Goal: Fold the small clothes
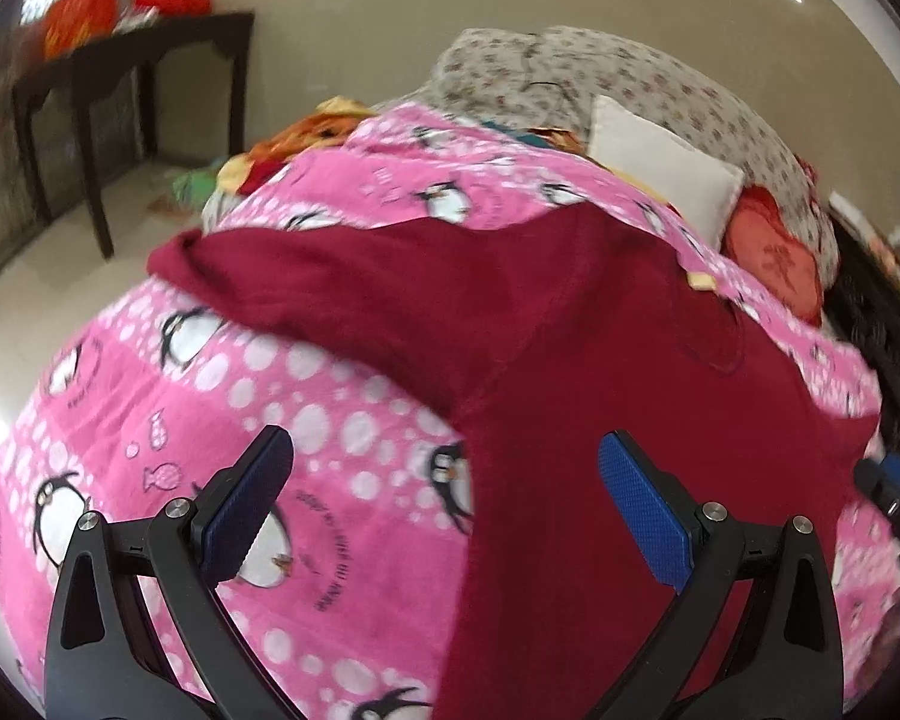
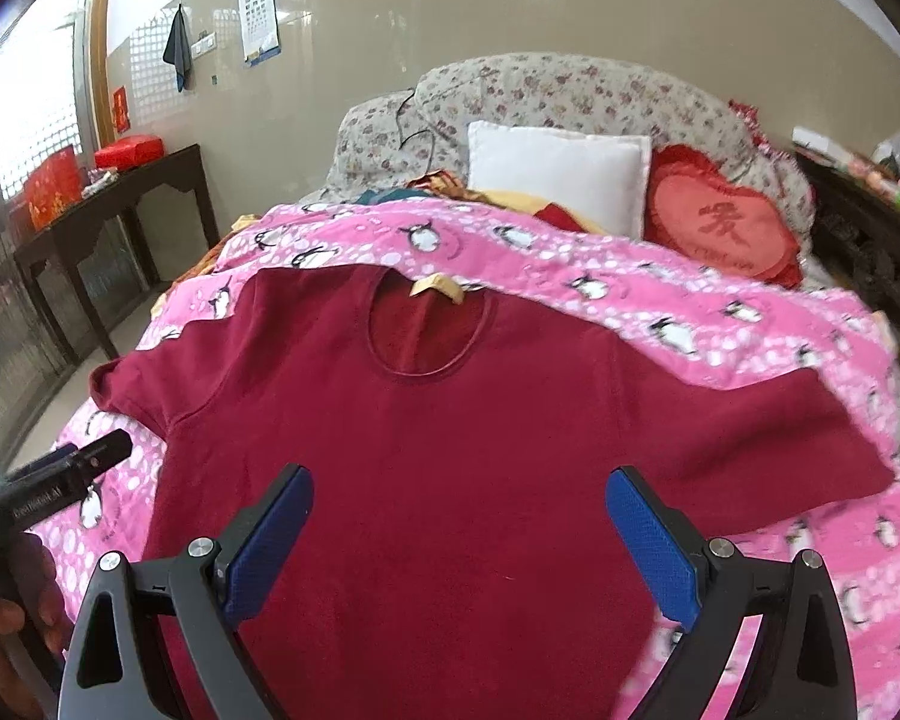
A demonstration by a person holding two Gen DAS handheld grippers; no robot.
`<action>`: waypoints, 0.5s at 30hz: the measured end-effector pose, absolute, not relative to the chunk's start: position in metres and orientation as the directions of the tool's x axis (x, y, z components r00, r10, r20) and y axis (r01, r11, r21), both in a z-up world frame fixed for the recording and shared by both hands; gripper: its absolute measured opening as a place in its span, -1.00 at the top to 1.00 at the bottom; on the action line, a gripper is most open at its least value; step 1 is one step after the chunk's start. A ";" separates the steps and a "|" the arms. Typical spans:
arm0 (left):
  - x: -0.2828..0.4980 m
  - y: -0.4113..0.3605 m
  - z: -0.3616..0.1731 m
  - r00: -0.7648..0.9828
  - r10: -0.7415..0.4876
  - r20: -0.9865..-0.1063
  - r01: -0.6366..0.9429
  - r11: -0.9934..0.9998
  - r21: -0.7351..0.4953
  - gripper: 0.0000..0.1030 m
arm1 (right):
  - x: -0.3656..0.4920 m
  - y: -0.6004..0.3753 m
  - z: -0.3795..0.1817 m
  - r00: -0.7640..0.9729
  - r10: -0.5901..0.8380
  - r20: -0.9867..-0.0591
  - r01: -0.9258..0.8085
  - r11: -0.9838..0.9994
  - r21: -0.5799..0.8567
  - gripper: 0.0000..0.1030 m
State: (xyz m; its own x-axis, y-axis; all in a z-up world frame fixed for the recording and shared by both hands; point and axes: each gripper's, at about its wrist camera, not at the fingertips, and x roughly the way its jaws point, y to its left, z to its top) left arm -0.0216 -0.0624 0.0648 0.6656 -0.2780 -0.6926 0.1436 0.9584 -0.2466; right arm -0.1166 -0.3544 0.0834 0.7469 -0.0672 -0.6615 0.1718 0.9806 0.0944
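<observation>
A dark red short-sleeved shirt (image 2: 450, 420) lies spread flat, front up, on a pink penguin blanket (image 2: 720, 312), neck hole toward the far side. In the left wrist view the shirt (image 1: 570, 360) fills the right half, its left sleeve stretched out to the left. My left gripper (image 1: 444, 480) is open and empty, above the shirt's left edge and the blanket. My right gripper (image 2: 459, 516) is open and empty, above the middle of the shirt's body. The left gripper also shows in the right wrist view (image 2: 72, 468) at the left edge.
A white pillow (image 2: 558, 180), a red heart cushion (image 2: 720, 222) and a flowered cover (image 2: 570, 96) lie at the bed's far end. A dark wooden side table (image 2: 108, 210) with red boxes stands at the left wall. Dark furniture (image 2: 870, 228) is at the right.
</observation>
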 end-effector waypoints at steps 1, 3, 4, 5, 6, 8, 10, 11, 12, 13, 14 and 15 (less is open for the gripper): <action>-0.016 -0.051 0.061 0.662 -0.280 -0.695 0.112 0.954 -0.278 -0.99 | -0.113 -0.354 0.080 0.747 -0.057 -0.663 0.168 0.980 0.105 -0.88; -0.005 -0.030 0.056 0.661 -0.277 -0.698 0.054 0.945 -0.324 -0.99 | -0.103 -0.352 0.072 0.740 -0.042 -0.671 0.164 0.979 0.119 -0.86; -0.003 -0.024 0.054 0.663 -0.275 -0.696 0.035 0.941 -0.338 -0.99 | -0.098 -0.350 0.068 0.736 -0.035 -0.676 0.160 0.979 0.123 -0.86; 0.005 -0.010 0.052 0.670 -0.266 -0.693 -0.004 0.932 -0.362 -0.99 | -0.093 -0.348 0.064 0.731 -0.028 -0.682 0.156 0.980 0.127 -0.85; 0.008 -0.003 0.050 0.675 -0.257 -0.691 -0.028 0.928 -0.372 -0.99 | -0.089 -0.347 0.061 0.727 -0.019 -0.686 0.151 0.980 0.133 -0.85; 0.022 0.018 0.045 0.689 -0.234 -0.686 -0.098 0.908 -0.408 -0.99 | -0.080 -0.342 0.054 0.716 0.002 -0.698 0.136 0.981 0.142 -0.85; 0.035 0.035 0.038 0.683 -0.232 -0.692 -0.156 0.880 -0.448 -0.98 | -0.074 -0.338 0.047 0.703 0.013 -0.711 0.123 0.982 0.140 -0.85; 0.044 0.045 0.033 0.677 -0.241 -0.696 -0.188 0.857 -0.479 -0.98 | -0.072 -0.336 0.045 0.699 0.016 -0.715 0.118 0.984 0.137 -0.84; 0.052 0.054 0.028 0.672 -0.250 -0.697 -0.223 0.830 -0.512 -0.94 | -0.070 -0.335 0.042 0.693 0.019 -0.720 0.114 0.984 0.135 -0.84; 0.058 0.061 0.025 0.669 -0.257 -0.697 -0.245 0.810 -0.533 -0.92 | -0.067 -0.334 0.039 0.688 0.022 -0.725 0.110 0.985 0.134 -0.84; 0.066 0.069 0.020 0.666 -0.271 -0.695 -0.279 0.774 -0.569 -0.91 | -0.065 -0.335 0.036 0.683 0.026 -0.730 0.107 0.985 0.135 -0.84; 0.073 0.076 0.015 0.672 -0.284 -0.684 -0.303 0.737 -0.604 -0.91 | -0.063 -0.335 0.034 0.679 0.032 -0.733 0.105 0.985 0.140 -0.84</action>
State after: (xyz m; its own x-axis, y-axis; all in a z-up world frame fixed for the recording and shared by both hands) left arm 0.0730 0.0762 0.0149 0.6720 -0.2841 -0.6839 -0.3031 0.7370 -0.6040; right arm -0.0627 -0.3346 0.0337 0.6790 0.0317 -0.7335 0.1048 0.9846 0.1396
